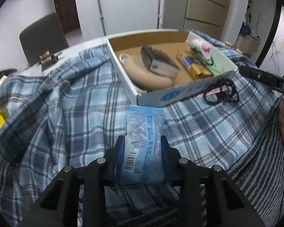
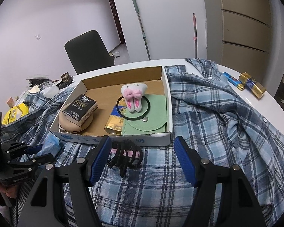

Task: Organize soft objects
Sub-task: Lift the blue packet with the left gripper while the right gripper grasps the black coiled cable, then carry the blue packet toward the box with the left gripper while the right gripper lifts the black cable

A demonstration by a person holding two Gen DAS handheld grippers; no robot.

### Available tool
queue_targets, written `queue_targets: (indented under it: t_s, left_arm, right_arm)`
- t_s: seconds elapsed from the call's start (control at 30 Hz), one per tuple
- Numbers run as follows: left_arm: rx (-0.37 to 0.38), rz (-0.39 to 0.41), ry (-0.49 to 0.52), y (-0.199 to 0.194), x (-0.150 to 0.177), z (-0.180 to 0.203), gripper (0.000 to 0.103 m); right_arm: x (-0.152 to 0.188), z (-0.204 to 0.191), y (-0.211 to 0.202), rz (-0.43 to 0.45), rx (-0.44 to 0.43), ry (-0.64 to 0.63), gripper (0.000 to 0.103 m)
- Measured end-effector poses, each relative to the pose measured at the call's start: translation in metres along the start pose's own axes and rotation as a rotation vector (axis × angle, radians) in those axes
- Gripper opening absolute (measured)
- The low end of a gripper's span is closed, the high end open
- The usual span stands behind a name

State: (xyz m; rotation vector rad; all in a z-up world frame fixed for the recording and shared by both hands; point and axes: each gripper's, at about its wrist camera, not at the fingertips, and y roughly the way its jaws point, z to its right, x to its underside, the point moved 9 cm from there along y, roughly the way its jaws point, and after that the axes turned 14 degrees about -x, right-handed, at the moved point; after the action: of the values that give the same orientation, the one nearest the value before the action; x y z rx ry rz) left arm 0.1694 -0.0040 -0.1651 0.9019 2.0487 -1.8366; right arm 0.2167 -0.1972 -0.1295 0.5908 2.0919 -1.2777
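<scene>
My left gripper [image 1: 143, 141] is shut on a light blue tissue pack [image 1: 144, 132] and holds it over the plaid shirt [image 1: 70, 102], just in front of the cardboard box [image 1: 123, 70]. My right gripper [image 2: 143, 160] is open and empty above the shirt [image 2: 208, 117], in front of the box [image 2: 169, 106]. A black hair claw with pink [image 2: 126, 156] lies between its fingers, nearer the left one. The box holds a black tissue pack [image 2: 81, 107], a beige pad [image 2: 73, 124], a gold pack [image 2: 116, 121], a green pouch [image 2: 147, 117], a plush tooth [image 2: 133, 96] and a black hair band [image 2: 121, 107].
Gold and blue packs [image 2: 250, 85] lie on the white table at the right. Clutter and a yellow bag [image 2: 17, 111] sit at the left. A dark chair [image 2: 89, 51] stands behind the table. My left gripper shows in the right wrist view [image 2: 22, 155].
</scene>
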Motion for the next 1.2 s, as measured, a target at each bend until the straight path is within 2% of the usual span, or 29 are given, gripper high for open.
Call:
queue_targets:
  t_s: [0.1, 0.23, 0.43, 0.67, 0.8, 0.93, 1.07, 1.2]
  left_arm:
    - [0.03, 0.025, -0.017, -0.014, -0.005, 0.003, 0.037]
    - [0.021, 0.105, -0.054, -0.039, -0.016, 0.009, 0.037]
    - [0.012, 0.183, -0.092, -0.06, -0.043, 0.024, 0.037]
    - [-0.026, 0.273, -0.119, -0.053, -0.059, 0.037, 0.037]
    - [0.017, 0.265, -0.145, -0.039, -0.054, 0.037, 0.037]
    - [0.009, 0.307, -0.186, -0.046, -0.053, 0.029, 0.037]
    - [0.002, 0.308, -0.203, -0.046, -0.052, 0.025, 0.038]
    - [0.009, 0.315, -0.218, -0.048, -0.051, 0.022, 0.038]
  right_arm:
    - [-0.004, 0.004, -0.006, 0.032, 0.021, 0.007, 0.068]
    - [-0.01, 0.017, -0.015, 0.074, 0.059, 0.052, 0.068]
    - [-0.01, 0.024, -0.015, 0.07, 0.055, 0.09, 0.068]
    - [0.002, 0.011, -0.001, -0.016, -0.002, 0.056, 0.068]
    - [0.005, 0.009, 0.005, -0.046, 0.003, 0.046, 0.068]
    - [0.013, 0.002, 0.017, -0.121, -0.071, 0.05, 0.068]
    - [0.023, -0.018, 0.03, -0.2, -0.162, 0.013, 0.068]
    - [0.027, -0.027, 0.034, -0.218, -0.171, -0.015, 0.068]
